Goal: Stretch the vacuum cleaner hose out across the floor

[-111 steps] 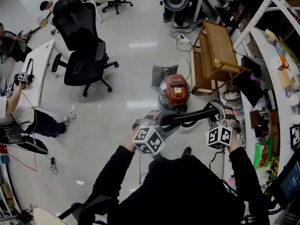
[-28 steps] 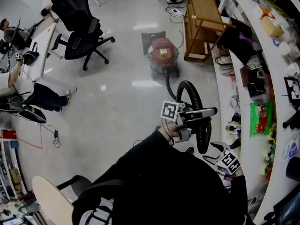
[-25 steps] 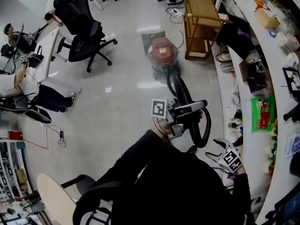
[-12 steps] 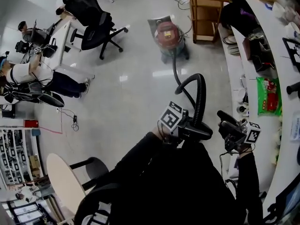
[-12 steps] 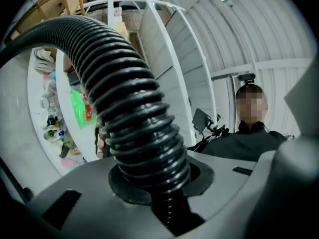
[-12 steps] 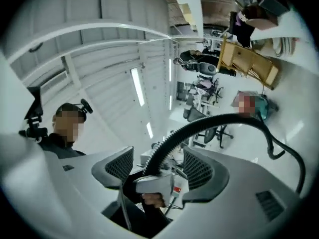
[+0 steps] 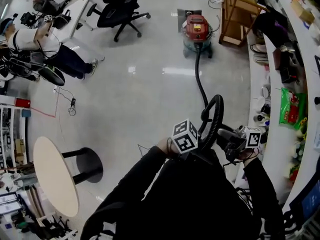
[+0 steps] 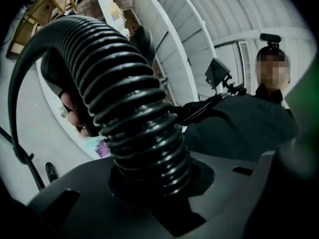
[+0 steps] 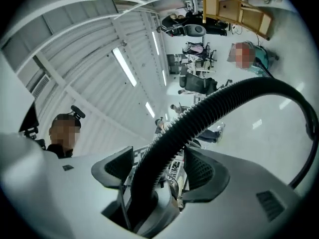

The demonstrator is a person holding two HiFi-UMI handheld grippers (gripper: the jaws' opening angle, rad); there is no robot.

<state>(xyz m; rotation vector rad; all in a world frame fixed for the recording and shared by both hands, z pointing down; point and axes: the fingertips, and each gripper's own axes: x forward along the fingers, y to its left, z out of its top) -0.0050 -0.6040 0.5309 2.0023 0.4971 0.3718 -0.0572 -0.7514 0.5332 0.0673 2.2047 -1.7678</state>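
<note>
This is looking like a shared office or lab workspace. Left of the red canister vacuum cleaner (image 7: 196,29), a black swivel chair (image 7: 120,6) is standing by a white desk (image 7: 82,9) where a person (image 7: 30,36) is sitting. Right of it, a wooden rack (image 7: 243,4) and a cluttered white counter (image 7: 306,54) are lining the floor.

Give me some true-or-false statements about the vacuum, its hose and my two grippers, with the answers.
1. The red vacuum cleaner stands near the wooden rack. True.
2. The hose lies flat along its whole length. False: near the person it arches up in a loop.
3. The left gripper has its tongs shut on the hose. True.
4. Nothing is between the tongs of the right gripper. False: the hose passes between them.
5. The round table is at the head view's right. False: it is at the lower left.
</note>
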